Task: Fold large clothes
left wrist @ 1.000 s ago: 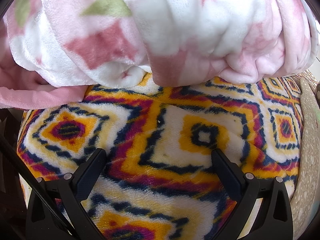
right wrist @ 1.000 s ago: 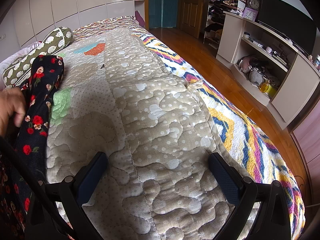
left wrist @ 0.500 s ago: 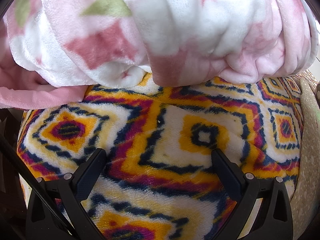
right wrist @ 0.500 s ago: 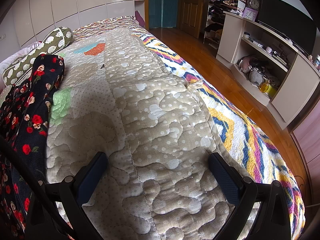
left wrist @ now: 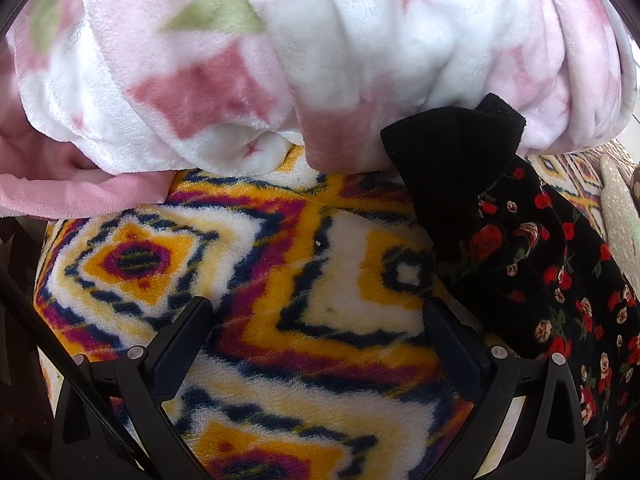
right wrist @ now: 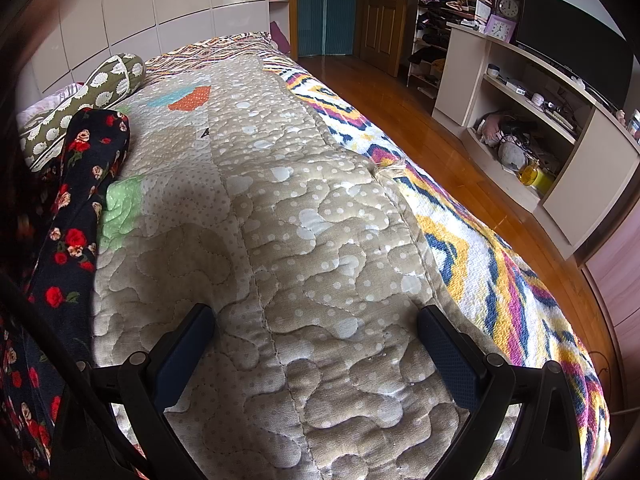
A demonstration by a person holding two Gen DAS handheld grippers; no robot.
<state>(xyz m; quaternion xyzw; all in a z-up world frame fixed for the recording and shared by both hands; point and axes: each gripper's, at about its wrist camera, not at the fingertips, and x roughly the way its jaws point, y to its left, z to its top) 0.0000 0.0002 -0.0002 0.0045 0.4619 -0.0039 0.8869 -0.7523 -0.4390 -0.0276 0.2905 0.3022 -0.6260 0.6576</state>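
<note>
A black garment with red roses [left wrist: 532,256] lies across the right of the patterned fleece blanket [left wrist: 280,280] in the left wrist view, its plain black end against a pink and white fleece blanket [left wrist: 280,60]. It also shows in the right wrist view [right wrist: 76,216], draped along the left of the beige quilt [right wrist: 300,240]. My left gripper [left wrist: 318,328] is open and empty above the patterned fleece. My right gripper [right wrist: 316,336] is open and empty above the quilt.
A green patterned bolster [right wrist: 80,100] lies at the far left of the bed. A wooden floor [right wrist: 460,152] runs along the bed's right side. A white shelf unit [right wrist: 540,92] with a television [right wrist: 576,36] stands at the right wall. A door [right wrist: 380,4] is at the back.
The black floral garment has come into the left wrist view from the right. In the right wrist view a hand at the left edge has gone and the garment has shifted slightly.
</note>
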